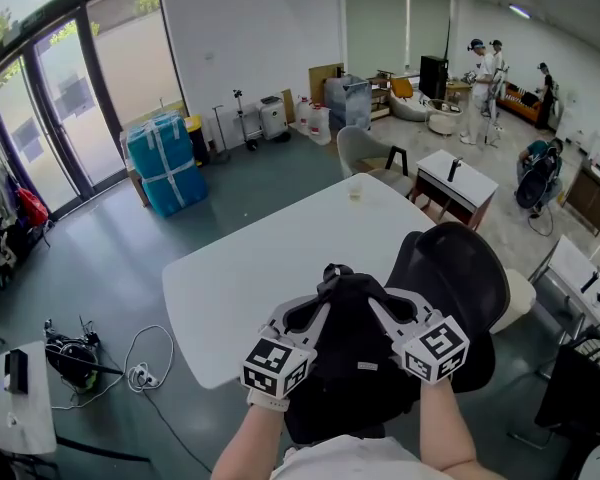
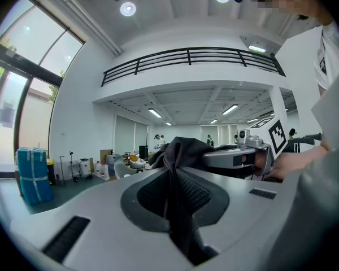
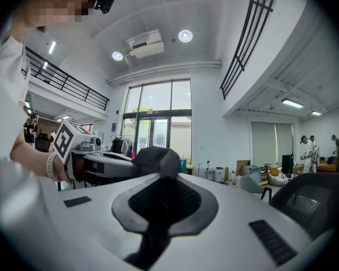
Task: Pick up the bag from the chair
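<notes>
Head view: black bag (image 1: 352,368) hangs from both tools in front of you, over the black chair (image 1: 472,268), just off the near edge of the white desk (image 1: 250,278). Left gripper (image 1: 320,300) and right gripper (image 1: 378,300) are each clamped narrow on the bunched top fabric of the bag, tips close together, facing each other. Both gripper views confirm it: dark cloth pinched between the jaws.

Handling, judged: soft cloth, sags and folds under its own weight, looks light to moderate, not fragile. Cloth can creep out of a narrow pinch, so you want a strap or thick seam at the top, not a single thin layer. Bag's bottom is hidden behind your arms, so you can't tell if it clears the seat.

Around: chair back right behind the bag, could snag it. Small cup (image 1: 355,190) at the desk's far edge, well apart. Blue wrapped boxes (image 1: 166,163) and floor cables (image 1: 145,371) off left, not in the way. People far back right.
</notes>
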{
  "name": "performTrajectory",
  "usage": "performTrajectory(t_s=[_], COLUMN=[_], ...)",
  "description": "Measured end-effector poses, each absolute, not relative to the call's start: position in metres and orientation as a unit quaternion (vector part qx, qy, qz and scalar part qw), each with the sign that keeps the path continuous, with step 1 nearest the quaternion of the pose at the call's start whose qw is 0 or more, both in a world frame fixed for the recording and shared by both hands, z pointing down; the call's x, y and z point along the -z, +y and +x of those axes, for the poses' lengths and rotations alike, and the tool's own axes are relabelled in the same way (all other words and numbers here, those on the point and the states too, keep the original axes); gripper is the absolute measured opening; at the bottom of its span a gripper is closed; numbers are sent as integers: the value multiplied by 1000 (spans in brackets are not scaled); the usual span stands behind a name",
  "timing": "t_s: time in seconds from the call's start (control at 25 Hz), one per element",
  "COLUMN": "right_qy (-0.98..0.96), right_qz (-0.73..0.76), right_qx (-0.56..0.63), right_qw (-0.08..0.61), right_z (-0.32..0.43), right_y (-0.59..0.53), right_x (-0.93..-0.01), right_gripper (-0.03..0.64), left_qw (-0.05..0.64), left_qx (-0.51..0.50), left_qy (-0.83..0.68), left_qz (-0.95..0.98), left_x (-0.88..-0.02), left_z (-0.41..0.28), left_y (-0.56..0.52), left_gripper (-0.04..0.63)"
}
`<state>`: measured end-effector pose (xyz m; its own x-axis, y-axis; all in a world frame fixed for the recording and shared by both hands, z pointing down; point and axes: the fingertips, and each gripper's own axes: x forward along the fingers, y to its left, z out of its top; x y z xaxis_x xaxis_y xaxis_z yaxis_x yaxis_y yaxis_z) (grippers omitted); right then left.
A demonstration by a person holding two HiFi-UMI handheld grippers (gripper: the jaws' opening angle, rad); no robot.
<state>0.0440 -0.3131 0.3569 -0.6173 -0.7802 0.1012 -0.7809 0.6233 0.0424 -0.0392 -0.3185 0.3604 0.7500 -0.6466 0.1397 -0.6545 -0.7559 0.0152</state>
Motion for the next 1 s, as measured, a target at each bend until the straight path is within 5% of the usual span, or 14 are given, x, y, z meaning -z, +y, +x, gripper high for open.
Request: performTrajectory(t_s=[1.0], right_qy=[-899], right_qz=[436], right_qx=[5], right_qw=[45], right_z=[43], right_y=[-312], right_x=[-354], right_gripper=[32], left_qw=[29], left_qx=[-57], left_qy=[-345], left_qz=[937], left_x=[-357], left_z=[-39], left_y=[-317], left_gripper=[48])
